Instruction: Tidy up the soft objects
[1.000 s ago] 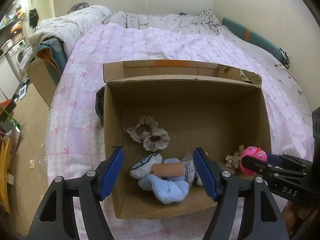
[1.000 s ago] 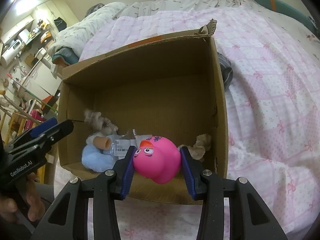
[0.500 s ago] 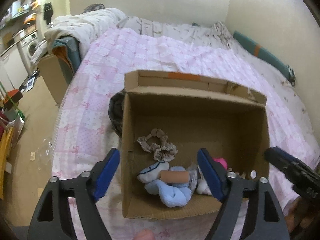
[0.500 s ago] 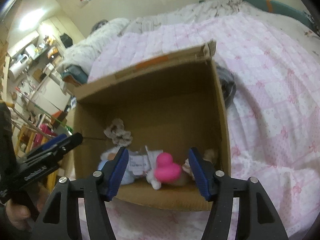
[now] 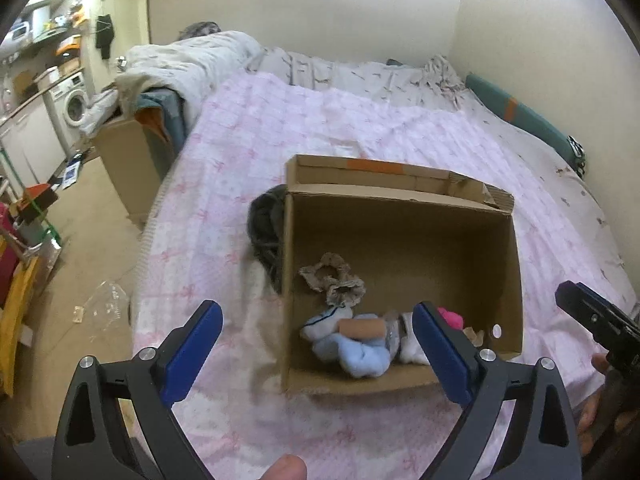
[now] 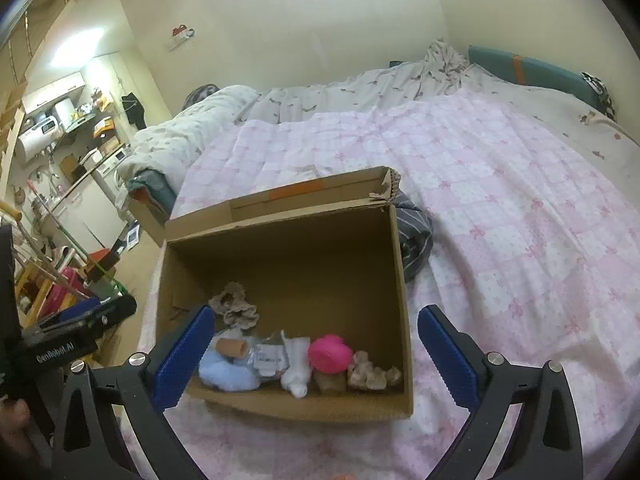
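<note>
Left hand-held gripper [image 5: 318, 350]: jaws spread wide, blue pads [image 5: 192, 350] facing each other, nothing between them; held raised, angled downward. Fingertip [image 5: 285, 467] of the holding hand visible at the bottom edge of the left wrist view. Right hand-held gripper [image 6: 318, 354]: jaws likewise spread wide, empty, blue pads [image 6: 450, 358] clear of contact; held raised, angled downward. Both held side by side, apart from each other.
</note>
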`<state>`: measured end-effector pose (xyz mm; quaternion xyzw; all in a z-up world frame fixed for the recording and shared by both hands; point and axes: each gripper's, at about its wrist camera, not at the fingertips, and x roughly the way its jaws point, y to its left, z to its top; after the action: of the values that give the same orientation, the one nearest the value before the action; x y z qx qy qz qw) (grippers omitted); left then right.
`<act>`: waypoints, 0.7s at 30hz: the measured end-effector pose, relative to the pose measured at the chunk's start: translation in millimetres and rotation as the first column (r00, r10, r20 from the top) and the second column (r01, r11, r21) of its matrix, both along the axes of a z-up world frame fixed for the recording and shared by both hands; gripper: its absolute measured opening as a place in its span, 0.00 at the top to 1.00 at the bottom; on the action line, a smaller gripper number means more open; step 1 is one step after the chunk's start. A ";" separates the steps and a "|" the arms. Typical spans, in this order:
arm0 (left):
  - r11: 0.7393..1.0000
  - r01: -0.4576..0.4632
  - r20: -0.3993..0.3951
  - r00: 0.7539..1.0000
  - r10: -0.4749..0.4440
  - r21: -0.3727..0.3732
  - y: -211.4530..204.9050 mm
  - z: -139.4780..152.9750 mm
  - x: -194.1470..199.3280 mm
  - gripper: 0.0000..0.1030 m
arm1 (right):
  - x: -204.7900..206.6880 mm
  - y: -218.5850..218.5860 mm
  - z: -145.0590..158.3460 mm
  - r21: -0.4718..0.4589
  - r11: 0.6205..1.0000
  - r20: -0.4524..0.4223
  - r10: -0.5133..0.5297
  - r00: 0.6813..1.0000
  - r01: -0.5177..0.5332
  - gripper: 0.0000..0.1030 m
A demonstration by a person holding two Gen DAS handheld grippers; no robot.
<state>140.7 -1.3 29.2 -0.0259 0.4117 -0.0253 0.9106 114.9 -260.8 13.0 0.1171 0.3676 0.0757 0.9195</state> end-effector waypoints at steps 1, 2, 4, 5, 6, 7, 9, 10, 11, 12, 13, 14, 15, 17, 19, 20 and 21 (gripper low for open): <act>1.000 -0.003 -0.002 1.000 0.003 -0.006 1.6 1.5 -3.6 0.05 | -3.8 1.1 2.0 0.004 1.000 -0.001 0.002 1.000 -0.002 0.00; 1.000 -0.004 -0.007 1.000 0.004 -0.017 3.9 3.0 -8.0 0.04 | -7.0 2.7 4.9 -0.002 1.000 -0.003 0.005 1.000 -0.005 0.00; 1.000 -0.009 -0.008 1.000 0.009 -0.006 5.3 3.9 -16.3 0.03 | -12.6 8.7 7.9 -0.027 1.000 -0.004 0.013 1.000 -0.013 0.00; 1.000 -0.008 -0.003 1.000 0.008 0.004 5.7 3.9 -22.2 0.03 | -16.8 12.1 9.9 -0.041 0.999 -0.003 0.019 1.000 -0.019 0.00; 1.000 0.001 0.004 1.000 -0.001 0.005 5.4 3.7 -27.8 0.03 | -21.5 14.9 10.7 -0.054 0.998 0.000 0.024 1.000 -0.024 0.00; 1.000 0.005 0.011 1.000 -0.005 0.009 4.6 3.0 -33.4 0.03 | -25.8 17.0 10.5 -0.061 0.998 0.002 0.027 1.000 -0.027 0.00; 1.000 0.001 0.015 1.000 -0.001 0.020 3.0 -1.6 -44.1 0.03 | -34.6 19.8 7.7 -0.075 0.997 -0.004 0.032 0.999 -0.033 0.00; 1.000 -0.002 0.012 1.000 0.002 0.022 2.0 -3.9 -47.2 0.03 | -38.2 21.1 5.0 -0.085 0.996 -0.010 0.032 0.999 -0.032 0.00; 1.000 -0.011 0.005 1.000 0.010 0.026 1.2 -7.3 -50.7 0.03 | -41.5 22.5 1.2 -0.096 0.995 -0.016 0.032 0.999 -0.034 0.00; 0.999 -0.017 -0.004 1.000 0.017 0.029 1.0 -11.7 -54.7 0.03 | -45.1 24.0 -3.2 -0.109 0.993 -0.025 0.033 0.999 -0.036 0.00; 0.999 -0.017 -0.007 1.000 0.017 0.028 0.8 -16.5 -58.5 0.03 | -48.6 24.9 -7.5 -0.117 0.992 -0.031 0.035 0.999 -0.039 0.00; 0.999 -0.017 -0.003 1.000 0.017 0.034 0.4 -20.5 -61.1 0.03 | -52.1 25.2 -12.4 -0.122 0.992 -0.038 0.035 0.999 -0.039 0.00; 0.999 -0.023 0.006 1.000 0.023 0.047 0.1 -24.1 -63.6 0.03 | -54.8 25.2 -17.0 -0.126 0.991 -0.046 0.029 0.998 -0.035 0.00; 0.999 -0.024 -0.002 1.000 0.024 0.036 1.7 -29.0 -62.7 0.03 | -58.4 23.9 -22.7 -0.125 0.992 -0.059 0.009 0.998 -0.016 0.00; 1.000 -0.011 -0.002 1.000 0.011 0.000 2.5 -30.3 -60.8 0.03 | -61.8 23.2 -25.6 -0.122 0.992 -0.061 -0.003 0.998 -0.005 0.00; 1.000 -0.002 0.004 1.000 0.002 -0.014 2.7 -30.1 -60.0 0.03 | -62.9 23.4 -26.4 -0.125 0.992 -0.060 -0.006 0.998 -0.002 0.00; 1.000 0.009 0.011 1.000 -0.009 -0.023 1.8 -30.1 -60.5 0.03 | -63.9 23.7 -26.9 -0.128 0.992 -0.059 -0.010 0.998 0.002 0.00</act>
<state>80.2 0.5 -0.9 -0.0343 0.4064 -0.0343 0.9124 51.1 -237.1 -13.9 0.0612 0.3987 0.0455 0.9139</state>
